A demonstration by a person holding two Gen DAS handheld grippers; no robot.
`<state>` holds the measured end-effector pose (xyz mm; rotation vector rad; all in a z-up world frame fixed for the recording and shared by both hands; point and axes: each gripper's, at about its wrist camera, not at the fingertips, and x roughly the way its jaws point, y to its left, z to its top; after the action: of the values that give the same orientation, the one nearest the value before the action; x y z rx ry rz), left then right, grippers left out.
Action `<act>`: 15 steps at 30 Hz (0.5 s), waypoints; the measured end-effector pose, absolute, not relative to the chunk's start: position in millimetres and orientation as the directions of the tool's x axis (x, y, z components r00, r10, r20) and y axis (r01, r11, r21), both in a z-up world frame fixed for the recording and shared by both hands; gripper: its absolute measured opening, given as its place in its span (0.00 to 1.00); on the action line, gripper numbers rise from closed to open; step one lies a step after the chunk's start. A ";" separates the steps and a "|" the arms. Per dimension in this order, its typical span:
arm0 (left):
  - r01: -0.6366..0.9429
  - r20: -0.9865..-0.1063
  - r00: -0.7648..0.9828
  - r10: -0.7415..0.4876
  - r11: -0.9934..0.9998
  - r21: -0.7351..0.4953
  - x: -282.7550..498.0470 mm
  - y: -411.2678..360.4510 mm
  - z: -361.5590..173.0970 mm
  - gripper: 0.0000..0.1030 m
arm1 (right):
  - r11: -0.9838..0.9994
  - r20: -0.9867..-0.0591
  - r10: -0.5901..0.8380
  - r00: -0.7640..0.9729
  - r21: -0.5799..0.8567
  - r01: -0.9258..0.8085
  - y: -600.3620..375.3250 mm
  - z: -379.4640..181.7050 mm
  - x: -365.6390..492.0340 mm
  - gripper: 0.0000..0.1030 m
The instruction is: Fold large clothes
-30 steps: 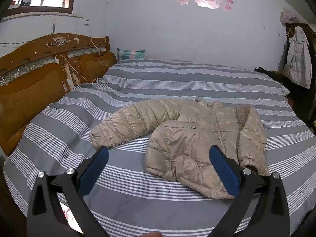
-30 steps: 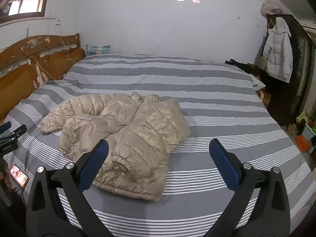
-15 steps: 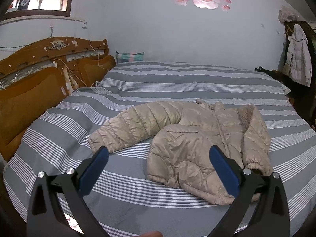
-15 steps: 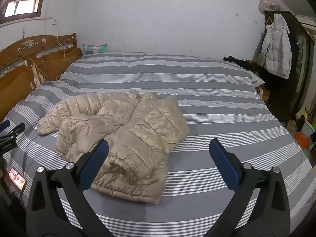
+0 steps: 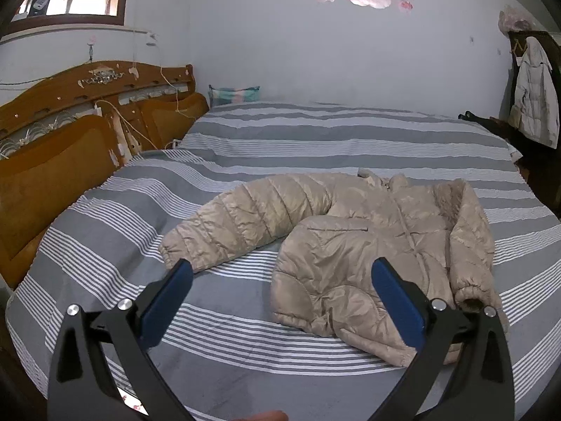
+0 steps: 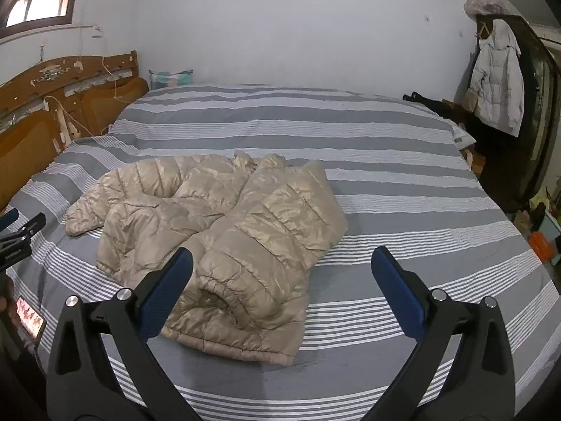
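Observation:
A beige puffer jacket (image 5: 350, 245) lies crumpled on the grey striped bed (image 5: 315, 147). One sleeve (image 5: 245, 221) stretches out to the left; the other sleeve (image 5: 470, 245) is folded over its right side. My left gripper (image 5: 280, 280) is open and empty, just short of the jacket's near hem. In the right wrist view the jacket (image 6: 228, 231) lies left of centre with a sleeve cuff (image 6: 224, 298) nearest. My right gripper (image 6: 280, 280) is open and empty, over the bed beside that cuff. The left gripper's tip (image 6: 17, 235) shows at the left edge.
A wooden headboard (image 5: 70, 133) runs along the left side of the bed. A white coat (image 6: 498, 80) hangs on a dark wardrobe at the right. A phone with a lit screen (image 6: 29, 317) lies at the bed's near left edge. Clutter (image 6: 540, 238) sits on the floor at the right.
Both grippers have drifted a little toward the bed and upward, so the jacket sits slightly higher and closer in both views. Both stay open and empty. The jacket has not moved.

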<state>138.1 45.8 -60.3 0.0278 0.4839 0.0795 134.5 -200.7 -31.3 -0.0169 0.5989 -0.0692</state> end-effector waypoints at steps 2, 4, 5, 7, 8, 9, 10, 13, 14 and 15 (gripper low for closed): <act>-0.060 -0.461 0.884 0.072 0.997 0.040 141.3 46.9 -61.7 0.99 | 0.997 -0.565 -0.073 0.822 -0.034 0.065 -202.8 -34.2 138.9 0.97; -0.058 -0.461 0.885 0.074 0.997 0.049 147.4 46.0 -62.7 0.99 | 0.997 -0.565 -0.079 0.821 -0.038 0.070 -204.2 -36.2 145.7 0.97; -0.056 -0.458 0.886 0.074 0.997 0.052 150.8 45.6 -62.9 0.99 | 0.997 -0.565 -0.080 0.821 -0.037 0.072 -204.6 -37.8 149.1 0.97; -0.056 -0.456 0.887 0.075 0.997 0.056 156.2 44.6 -62.9 0.99 | 0.996 -0.563 -0.084 0.822 -0.036 0.077 -207.2 -39.9 158.0 0.97; -0.055 -0.456 0.887 0.075 0.997 0.057 159.8 44.8 -63.2 0.99 | 0.996 -0.565 -0.089 0.820 -0.041 0.080 -207.7 -41.1 161.7 0.97; -0.052 -0.457 0.886 0.074 0.997 0.060 165.1 44.8 -64.3 0.99 | 0.996 -0.568 -0.090 0.818 -0.040 0.082 -208.8 -43.3 168.1 0.97; -0.052 -0.460 0.885 0.074 0.997 0.060 170.2 45.3 -65.5 0.99 | 0.996 -0.569 -0.089 0.818 -0.036 0.083 -210.0 -44.8 173.6 0.97; -0.055 -0.459 0.885 0.079 0.996 0.065 183.5 46.4 -68.3 0.99 | 0.995 -0.574 -0.098 0.813 -0.049 0.085 -211.8 -49.0 192.6 0.97; -0.054 -0.458 0.885 0.079 0.996 0.068 187.8 46.2 -68.5 0.99 | 0.995 -0.571 -0.100 0.815 -0.053 0.085 -212.0 -50.8 197.1 0.97; -0.057 -0.457 0.886 0.085 0.996 0.075 192.7 46.6 -69.1 0.99 | 0.994 -0.571 -0.107 0.814 -0.061 0.088 -212.7 -52.3 203.5 0.97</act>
<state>192.7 46.6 -69.1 0.0602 0.4776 0.0739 203.5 -212.7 -52.3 -0.0328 0.6107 -0.1039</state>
